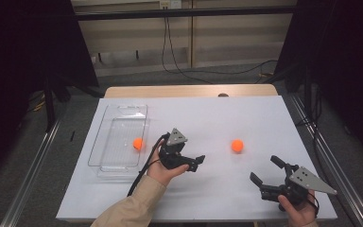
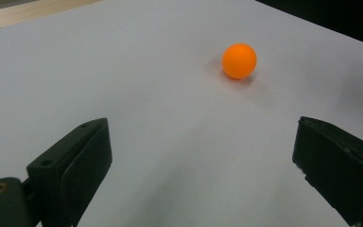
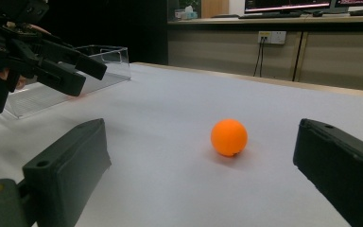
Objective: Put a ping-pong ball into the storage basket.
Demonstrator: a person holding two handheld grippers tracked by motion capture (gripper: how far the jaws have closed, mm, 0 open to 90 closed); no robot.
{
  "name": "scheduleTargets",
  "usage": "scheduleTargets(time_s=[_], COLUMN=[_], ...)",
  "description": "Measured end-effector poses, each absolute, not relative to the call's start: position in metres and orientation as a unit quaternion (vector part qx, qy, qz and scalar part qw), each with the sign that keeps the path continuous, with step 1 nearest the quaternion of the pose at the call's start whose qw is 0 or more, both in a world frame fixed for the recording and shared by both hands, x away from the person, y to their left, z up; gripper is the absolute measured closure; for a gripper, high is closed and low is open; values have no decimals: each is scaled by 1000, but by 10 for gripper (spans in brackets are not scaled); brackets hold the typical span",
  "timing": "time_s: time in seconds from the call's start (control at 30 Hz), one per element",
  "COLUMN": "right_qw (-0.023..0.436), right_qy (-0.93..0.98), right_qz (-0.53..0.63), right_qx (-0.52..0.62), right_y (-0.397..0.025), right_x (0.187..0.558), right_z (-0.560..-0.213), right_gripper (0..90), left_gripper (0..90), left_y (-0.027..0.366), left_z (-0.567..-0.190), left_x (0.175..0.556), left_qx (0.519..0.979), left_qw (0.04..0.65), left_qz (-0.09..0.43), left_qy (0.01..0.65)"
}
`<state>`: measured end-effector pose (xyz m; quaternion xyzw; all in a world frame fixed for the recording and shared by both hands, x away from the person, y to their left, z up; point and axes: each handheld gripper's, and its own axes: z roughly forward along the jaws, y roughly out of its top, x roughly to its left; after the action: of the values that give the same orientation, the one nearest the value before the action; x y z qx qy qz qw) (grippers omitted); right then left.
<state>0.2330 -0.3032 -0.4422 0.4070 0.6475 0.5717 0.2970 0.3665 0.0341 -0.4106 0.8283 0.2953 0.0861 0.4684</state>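
An orange ball (image 1: 237, 145) lies on the white table top (image 1: 217, 113), right of centre. A second orange ball (image 1: 138, 144) rests inside a clear plastic tray (image 1: 123, 113) at the left. My left gripper (image 1: 196, 162) is just right of the tray and points at the loose ball (image 2: 238, 61); its jaws are wide open and empty (image 2: 201, 156). My right gripper (image 1: 265, 169) is near the front right, also open, with the same ball (image 3: 229, 137) lying a little ahead between its jaws (image 3: 201, 161). The left gripper (image 3: 82, 71) and the tray (image 3: 113, 59) appear farther off in the right gripper view.
The white sheet ends at a wooden table edge (image 1: 189, 91) at the back. Dark curtains flank both sides, and a cable (image 1: 170, 52) runs over the floor behind. Bare white surface lies around the loose ball.
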Motion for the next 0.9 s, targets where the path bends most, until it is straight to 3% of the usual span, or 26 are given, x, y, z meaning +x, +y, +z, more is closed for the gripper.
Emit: scheduleTargets(time_s=[0.9], right_qw=[296], right_qy=[647], right_qz=[573], right_qx=[408], right_y=[-304], right_x=[233], right_z=[-442], right_gripper=[35], left_gripper=[54], left_y=[18], left_z=[-415], left_x=[368], left_qx=[828], left_qw=[478], left_qz=[90], left_qy=[277])
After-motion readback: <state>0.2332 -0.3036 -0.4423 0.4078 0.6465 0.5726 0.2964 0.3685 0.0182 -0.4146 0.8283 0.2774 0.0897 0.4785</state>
